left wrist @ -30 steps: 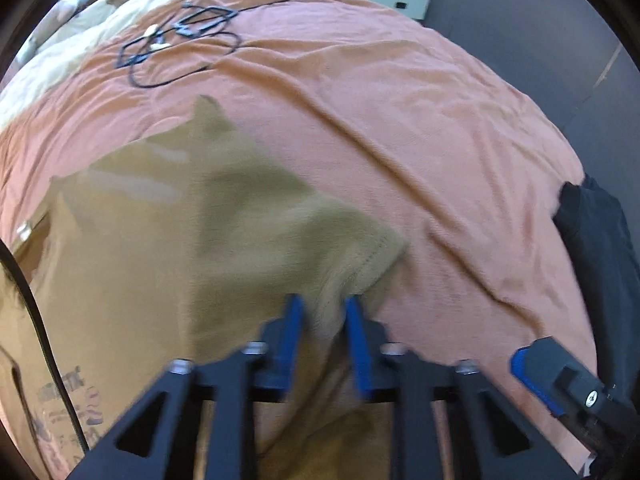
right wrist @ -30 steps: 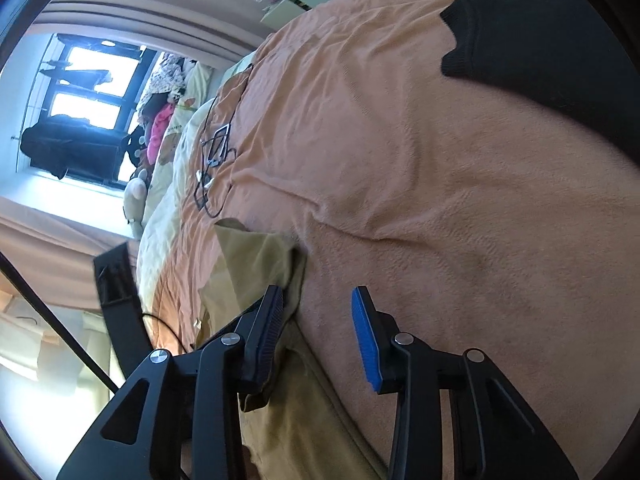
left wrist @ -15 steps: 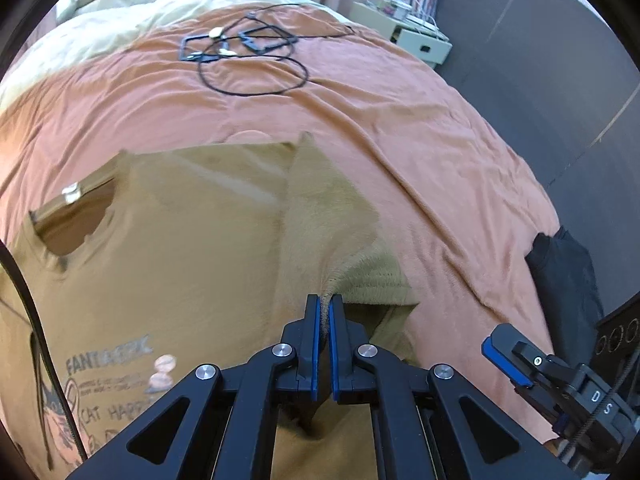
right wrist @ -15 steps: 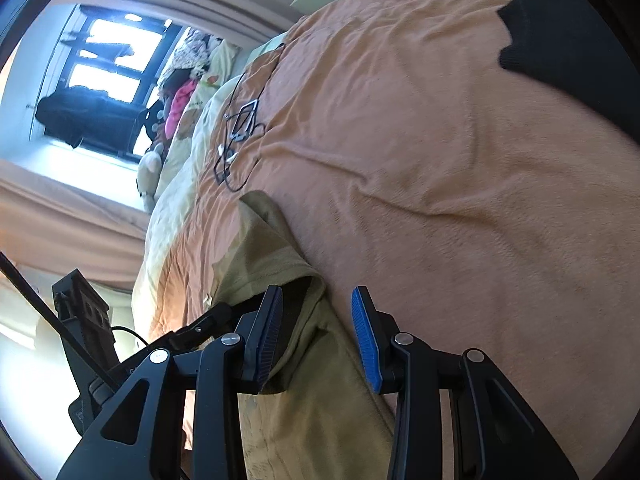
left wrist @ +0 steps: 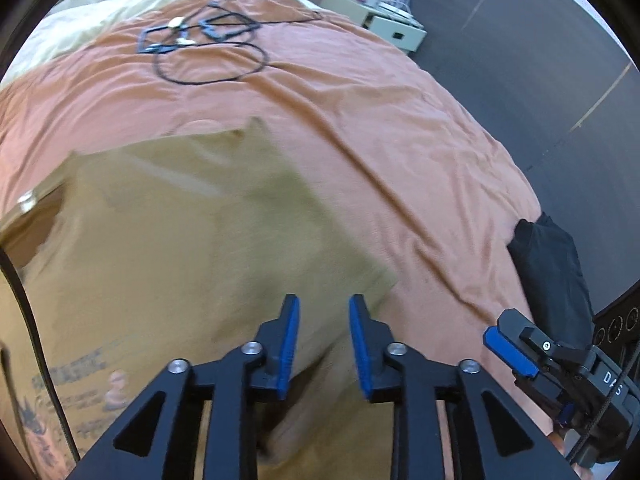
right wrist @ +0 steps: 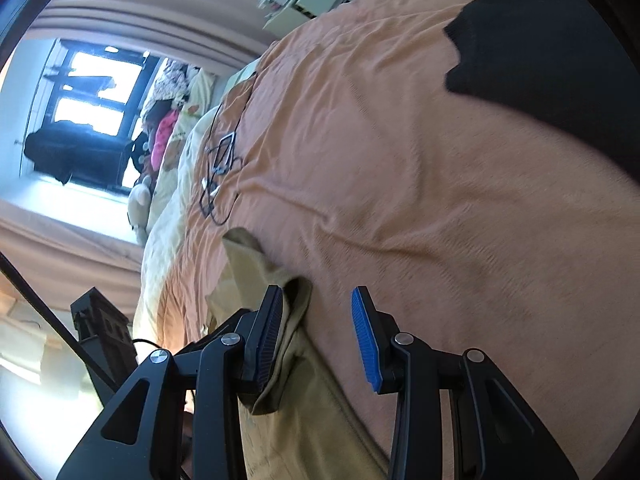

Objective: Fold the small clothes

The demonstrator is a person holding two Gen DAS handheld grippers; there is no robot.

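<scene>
An olive-tan T-shirt (left wrist: 180, 240) with a printed front lies spread on the orange bedspread (left wrist: 380, 128). Its right sleeve is folded inward over the body. My left gripper (left wrist: 324, 340) is open and empty just above the folded sleeve's edge. My right gripper (right wrist: 320, 336) is open over the shirt's side edge (right wrist: 288, 320), its left finger touching the cloth; it also shows in the left wrist view (left wrist: 532, 356) at the lower right. The shirt's lower part is hidden below both views.
A black garment (left wrist: 552, 264) lies at the bed's right edge, also in the right wrist view (right wrist: 540, 40). A black cable with small items (left wrist: 208, 48) lies at the far side. A white bedside unit (left wrist: 384, 20) stands beyond the bed. Pale bedding (left wrist: 80, 20) lies far left.
My left gripper was shut on the sleeve edge half a second ago and has now opened, letting the sleeve lie on the shirt. The right gripper stayed open and shifted slightly.
</scene>
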